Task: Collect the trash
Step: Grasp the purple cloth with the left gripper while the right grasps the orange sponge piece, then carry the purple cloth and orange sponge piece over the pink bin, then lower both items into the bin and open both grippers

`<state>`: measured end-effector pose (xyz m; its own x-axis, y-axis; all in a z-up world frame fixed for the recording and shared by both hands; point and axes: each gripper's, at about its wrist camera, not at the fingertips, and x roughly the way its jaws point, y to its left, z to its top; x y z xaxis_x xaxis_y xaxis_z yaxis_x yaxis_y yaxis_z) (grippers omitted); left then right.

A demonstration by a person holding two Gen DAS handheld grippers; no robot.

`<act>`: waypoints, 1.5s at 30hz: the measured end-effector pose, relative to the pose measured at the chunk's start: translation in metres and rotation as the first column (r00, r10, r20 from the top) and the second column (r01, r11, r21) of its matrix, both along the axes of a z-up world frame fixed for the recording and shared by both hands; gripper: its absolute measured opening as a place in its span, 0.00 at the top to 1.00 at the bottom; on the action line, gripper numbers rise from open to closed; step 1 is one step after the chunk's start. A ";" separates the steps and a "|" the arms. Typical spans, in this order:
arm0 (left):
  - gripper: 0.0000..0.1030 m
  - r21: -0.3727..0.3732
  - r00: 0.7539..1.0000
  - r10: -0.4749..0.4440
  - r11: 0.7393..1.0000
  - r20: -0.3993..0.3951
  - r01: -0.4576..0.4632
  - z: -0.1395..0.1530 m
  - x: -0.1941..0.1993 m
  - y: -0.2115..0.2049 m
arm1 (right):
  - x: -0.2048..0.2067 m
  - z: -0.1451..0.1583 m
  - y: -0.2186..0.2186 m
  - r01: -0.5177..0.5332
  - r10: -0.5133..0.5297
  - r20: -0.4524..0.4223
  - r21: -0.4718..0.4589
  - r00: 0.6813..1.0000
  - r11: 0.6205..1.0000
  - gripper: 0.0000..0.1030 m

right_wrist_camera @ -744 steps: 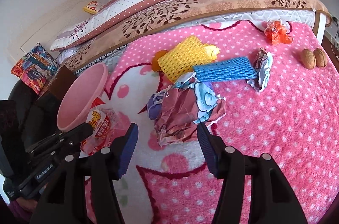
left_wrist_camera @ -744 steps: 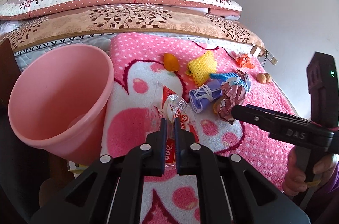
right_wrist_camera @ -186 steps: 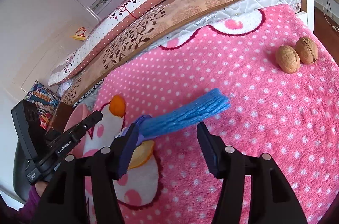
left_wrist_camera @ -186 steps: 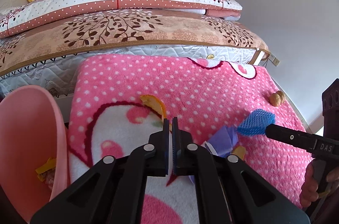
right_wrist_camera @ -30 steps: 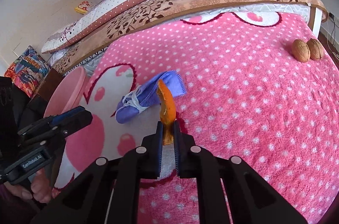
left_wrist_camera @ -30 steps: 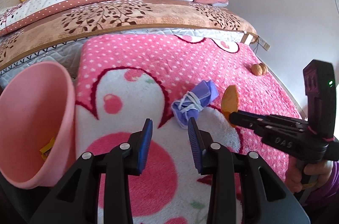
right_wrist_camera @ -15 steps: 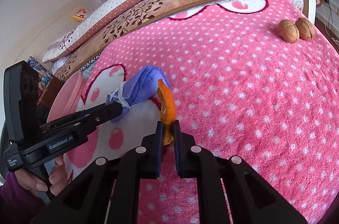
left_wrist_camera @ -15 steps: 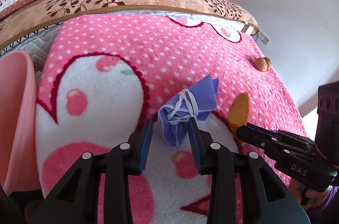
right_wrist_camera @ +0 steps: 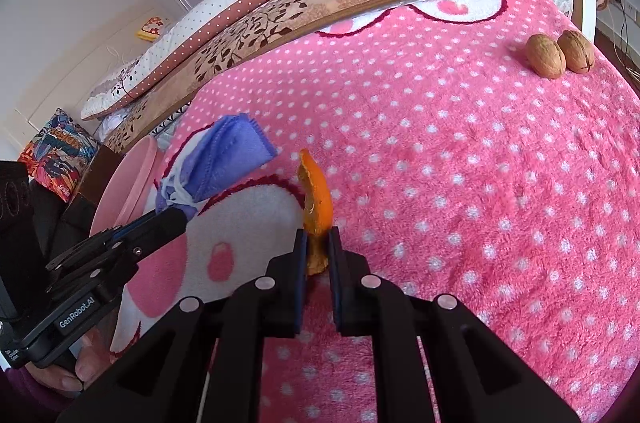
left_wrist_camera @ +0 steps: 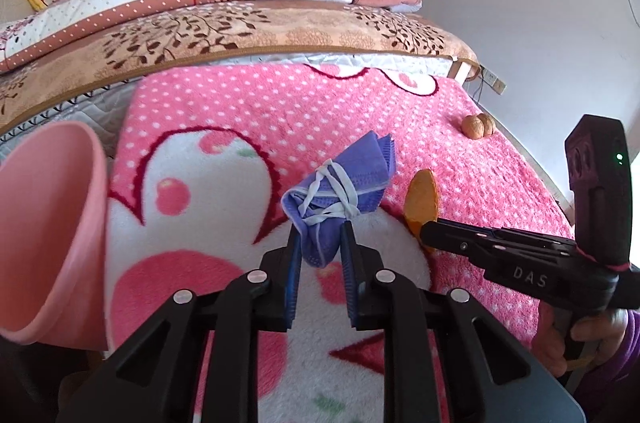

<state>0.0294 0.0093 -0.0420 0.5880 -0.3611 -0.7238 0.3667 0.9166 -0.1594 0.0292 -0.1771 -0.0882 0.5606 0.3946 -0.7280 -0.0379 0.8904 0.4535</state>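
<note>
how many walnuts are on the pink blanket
2. They sit side by side, touching, near the far right edge of the pink blanket: the left walnut and the right walnut. None other shows, though the grippers hide part of the blanket.

"das" on right tongs [left_wrist_camera: 428,237] | "genrobot.ai" on left tongs [right_wrist_camera: 170,221]

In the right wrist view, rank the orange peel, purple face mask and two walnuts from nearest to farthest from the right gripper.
1. Orange peel: clamped in the right gripper.
2. Purple face mask: up and left, held by the left gripper.
3. Two walnuts: far upper right, on the pink blanket.
</note>
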 end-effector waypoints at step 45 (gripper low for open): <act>0.82 0.006 0.844 0.534 0.845 0.052 -0.535 0.011 -0.020 0.215 | 0.078 0.049 0.269 -0.485 0.486 0.021 -0.030 0.874 0.874 0.89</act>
